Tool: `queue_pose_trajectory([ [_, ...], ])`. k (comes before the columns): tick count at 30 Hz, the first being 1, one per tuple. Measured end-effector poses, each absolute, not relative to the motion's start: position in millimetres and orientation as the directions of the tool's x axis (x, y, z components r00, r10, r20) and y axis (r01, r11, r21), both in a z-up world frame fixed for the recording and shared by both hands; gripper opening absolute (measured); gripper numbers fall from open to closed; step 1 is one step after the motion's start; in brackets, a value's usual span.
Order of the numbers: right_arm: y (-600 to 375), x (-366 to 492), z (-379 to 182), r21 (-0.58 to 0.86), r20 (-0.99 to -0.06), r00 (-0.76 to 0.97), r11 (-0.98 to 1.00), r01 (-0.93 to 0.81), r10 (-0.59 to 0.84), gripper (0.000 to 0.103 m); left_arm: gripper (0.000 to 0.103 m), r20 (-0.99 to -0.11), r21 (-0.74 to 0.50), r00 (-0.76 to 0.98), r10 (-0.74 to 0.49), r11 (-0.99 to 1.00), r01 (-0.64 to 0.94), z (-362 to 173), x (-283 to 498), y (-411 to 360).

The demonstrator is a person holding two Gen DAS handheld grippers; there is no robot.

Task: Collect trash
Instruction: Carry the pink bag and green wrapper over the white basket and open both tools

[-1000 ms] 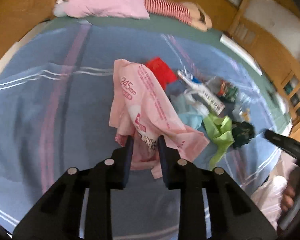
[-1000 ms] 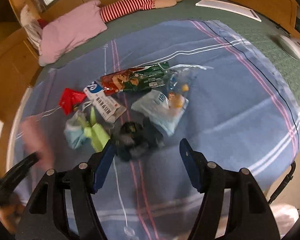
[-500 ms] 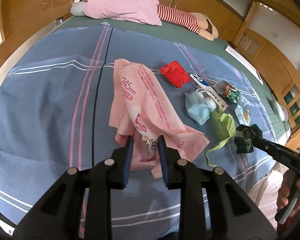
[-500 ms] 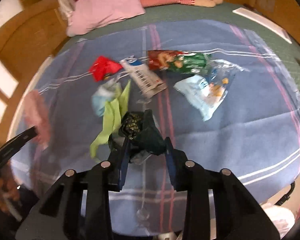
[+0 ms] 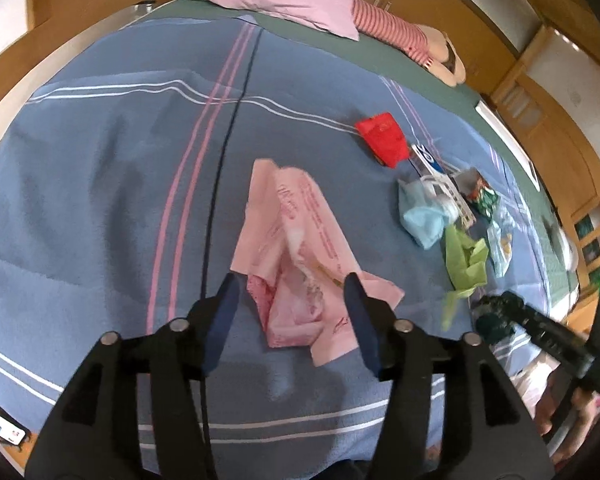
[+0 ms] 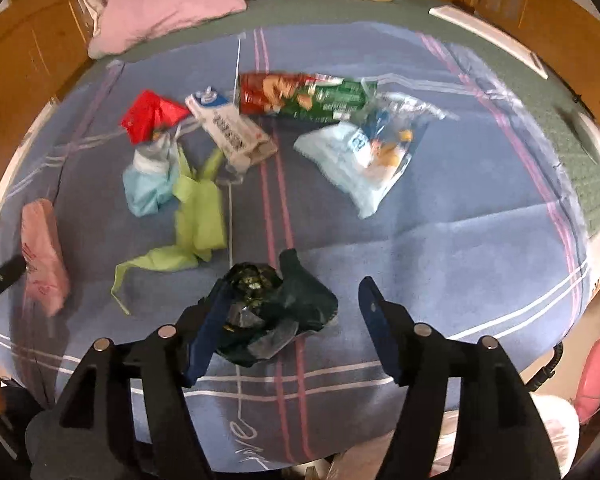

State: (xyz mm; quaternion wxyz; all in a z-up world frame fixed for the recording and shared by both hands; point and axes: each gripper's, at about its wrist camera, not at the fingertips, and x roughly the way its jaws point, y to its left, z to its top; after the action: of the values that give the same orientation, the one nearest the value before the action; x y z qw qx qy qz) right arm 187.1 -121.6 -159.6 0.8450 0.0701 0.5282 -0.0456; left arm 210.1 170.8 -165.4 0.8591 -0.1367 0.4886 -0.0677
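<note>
Blue striped bedding fills both views, with wooden furniture curving round the edges. At the bottom of the left wrist view, the left gripper has just been opening; its jaws stand apart on either side of the near end of a pink wrapper, the pads clear of it. At the bottom of the right wrist view, the right gripper has likewise just been opening, its jaws wide around a crumpled dark green bag that lies against the left pad and apart from the right one. Beyond that, mid-frame, lie a lime-green scrap, a pale blue wad, a red wrapper, a white carton, a red-and-green packet and a clear blue-printed bag. Farthest, at the top, sits 1 pink pillow.
</note>
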Motion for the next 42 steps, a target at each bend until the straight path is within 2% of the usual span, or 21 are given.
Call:
queue_pose_trajectory([
  [4,-112,185,-165,0.07,-0.9,0.435,0.991,0.114,0.014,0.065,0.065,-0.825,-0.318,0.507,-0.249,0.946,-0.053,-168,211,177],
  [5,-109,183,-166,0.066,-0.9,0.436,0.993,0.1,0.016,0.065,0.069,-0.826,-0.32,0.504,-0.252,0.946,-0.053,-169,212,175],
  [6,-106,183,-166,0.066,-0.899,0.437,0.994,0.086,0.022,0.062,0.072,-0.828,-0.32,0.501,-0.253,0.946,-0.051,-170,213,174],
  [7,-102,182,-166,0.071,-0.899,0.438,0.995,0.074,0.032,0.052,0.073,-0.829,-0.319,0.497,-0.255,0.947,-0.047,-171,215,171],
  [8,-100,182,-167,0.078,-0.898,0.438,0.995,0.063,0.043,0.047,0.073,-0.835,-0.315,0.486,-0.26,0.948,-0.035,-174,219,167],
  [10,-95,182,-166,0.062,-0.895,0.446,0.997,0.054,0.031,0.045,0.073,-0.851,-0.302,0.453,-0.264,0.953,-0.013,-182,227,158],
  [11,-94,181,-165,0.062,-0.893,0.448,0.997,0.05,0.033,0.044,0.071,-0.859,-0.298,0.437,-0.267,0.955,-0.002,-186,232,152],
  [12,-93,180,-164,0.067,-0.892,0.449,0.997,0.047,0.039,0.044,0.059,-0.862,-0.297,0.428,-0.272,0.955,0.009,-189,233,149],
  [16,-96,171,-155,0.115,-0.882,0.463,0.992,0.044,0.082,0.043,0.038,-0.853,-0.296,0.436,-0.287,0.954,0.049,-186,232,140],
  [17,-97,168,-152,0.121,-0.878,0.47,0.992,0.042,0.087,0.043,0.029,-0.846,-0.294,0.449,-0.289,0.954,0.06,-183,229,140],
  [33,-105,139,-123,0.08,-0.841,0.539,0.996,0.043,0.044,0.043,0.028,-0.713,-0.016,0.68,-0.17,0.974,0.227,-139,195,104],
  [38,-109,127,-109,0.083,-0.812,0.581,0.996,0.036,0.047,0.043,0.028,-0.689,-0.001,0.705,-0.168,0.973,0.232,-133,189,106],
  [42,-121,99,-80,0.025,-0.77,0.638,1.0,0.015,0.01,0.043,0.028,-0.667,-0.044,0.713,-0.218,0.966,0.254,-124,182,110],
])
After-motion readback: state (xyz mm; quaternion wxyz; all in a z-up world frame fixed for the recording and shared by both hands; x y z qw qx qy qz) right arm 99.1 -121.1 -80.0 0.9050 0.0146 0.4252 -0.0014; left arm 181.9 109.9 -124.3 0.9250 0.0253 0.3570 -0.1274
